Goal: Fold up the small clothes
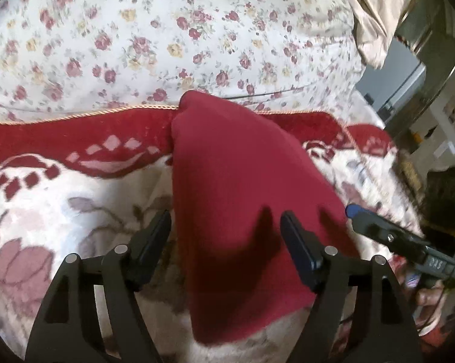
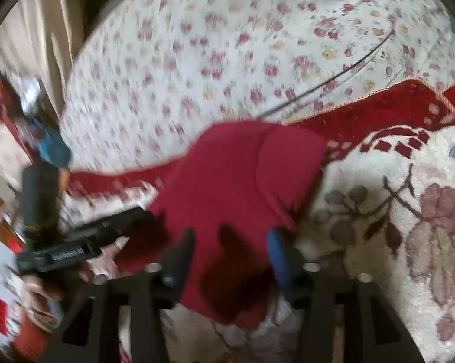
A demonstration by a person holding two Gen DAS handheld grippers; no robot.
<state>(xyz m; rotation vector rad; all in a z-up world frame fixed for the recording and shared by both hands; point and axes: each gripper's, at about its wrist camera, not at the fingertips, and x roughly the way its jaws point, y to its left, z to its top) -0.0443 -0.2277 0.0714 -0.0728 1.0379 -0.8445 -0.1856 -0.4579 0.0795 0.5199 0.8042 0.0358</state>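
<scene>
A bed sheet with little roses lies under a red-edged flower blanket. The red cloth rests on the blanket. Left hand-held gripper and right hand-held gripper are both wide open, holding nothing (no writing is readable).

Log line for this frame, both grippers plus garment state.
left gripper: open, over near edge of red garment | right gripper: open, over same garment | garment: lying on floral blanket, partly folded | grasp: none
</scene>
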